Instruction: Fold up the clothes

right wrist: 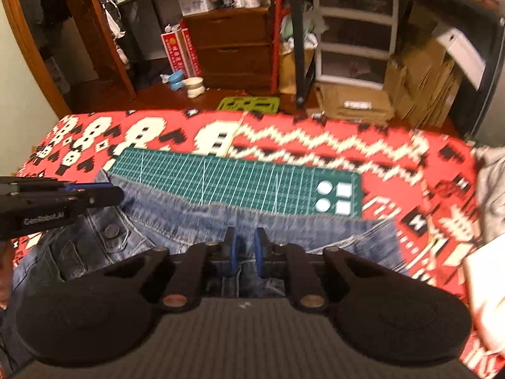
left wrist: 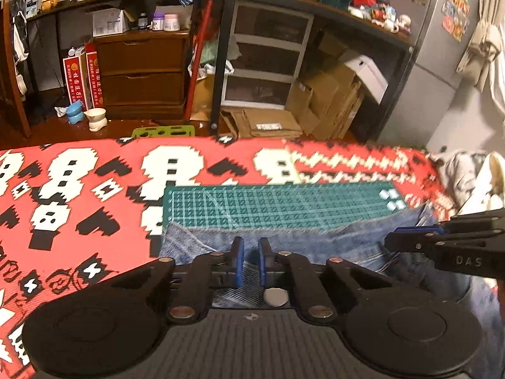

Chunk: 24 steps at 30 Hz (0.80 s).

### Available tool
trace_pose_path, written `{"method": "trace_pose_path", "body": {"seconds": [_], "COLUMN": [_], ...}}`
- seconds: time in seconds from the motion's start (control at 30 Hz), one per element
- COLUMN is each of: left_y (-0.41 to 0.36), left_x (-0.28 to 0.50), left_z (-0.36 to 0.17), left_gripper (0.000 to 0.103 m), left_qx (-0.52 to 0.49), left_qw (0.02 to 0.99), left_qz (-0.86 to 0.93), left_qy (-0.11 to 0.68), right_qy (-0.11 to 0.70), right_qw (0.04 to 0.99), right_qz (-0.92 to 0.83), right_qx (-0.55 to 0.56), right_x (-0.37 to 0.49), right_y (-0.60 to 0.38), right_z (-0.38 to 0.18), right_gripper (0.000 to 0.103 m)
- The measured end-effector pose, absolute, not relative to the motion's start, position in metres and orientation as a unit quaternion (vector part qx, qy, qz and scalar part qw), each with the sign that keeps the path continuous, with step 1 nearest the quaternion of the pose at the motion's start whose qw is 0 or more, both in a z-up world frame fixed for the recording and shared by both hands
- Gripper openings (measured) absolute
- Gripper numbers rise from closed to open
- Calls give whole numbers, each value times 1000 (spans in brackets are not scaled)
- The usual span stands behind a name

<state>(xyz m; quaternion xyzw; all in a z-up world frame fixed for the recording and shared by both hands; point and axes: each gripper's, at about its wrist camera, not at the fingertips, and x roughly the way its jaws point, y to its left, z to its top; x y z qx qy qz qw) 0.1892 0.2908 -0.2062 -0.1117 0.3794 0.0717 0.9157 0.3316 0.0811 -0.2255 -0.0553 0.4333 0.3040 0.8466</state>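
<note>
Blue jeans (left wrist: 315,246) (right wrist: 189,224) lie across a green cutting mat (left wrist: 284,205) (right wrist: 236,186) on the red patterned cover. In the left wrist view my left gripper (left wrist: 251,252) sits low over the denim, its blue pads only a narrow gap apart with denim between them. My right gripper (right wrist: 244,249) stands the same way further right on the jeans, with a seam running into its narrow gap. Each gripper shows in the other's view from the side: the right gripper (left wrist: 391,243) and the left gripper (right wrist: 116,194). A metal button (right wrist: 112,230) shows below the left one.
The red, white and black cover (left wrist: 79,189) (right wrist: 410,164) spreads far to the left and right. More clothes (left wrist: 467,173) are piled at the right end. Beyond the far edge are drawers (left wrist: 142,72), cardboard boxes (left wrist: 325,101), a green stool (right wrist: 249,104) and bowls on the floor (left wrist: 94,118).
</note>
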Motion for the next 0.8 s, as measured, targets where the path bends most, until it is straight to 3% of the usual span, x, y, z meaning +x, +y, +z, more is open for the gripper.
{"method": "trace_pose_path", "body": {"seconds": [0.43, 0.57, 0.8], "left_y": [295, 293, 301], "left_x": [195, 198, 196], "left_z": [-220, -218, -207], "left_gripper": [7, 7, 5], "left_qx": [-102, -82, -102], "left_qw": [918, 918, 916], "left_qz": [70, 65, 67], "left_qy": [376, 383, 382], "right_qy": [385, 396, 417], "right_qw": [851, 854, 832], "right_qz": [336, 320, 364], "right_qx": [-119, -101, -44], "right_x": [336, 345, 335], "right_y": [130, 132, 136], "right_z": [-239, -234, -220], "right_gripper": [9, 0, 0]}}
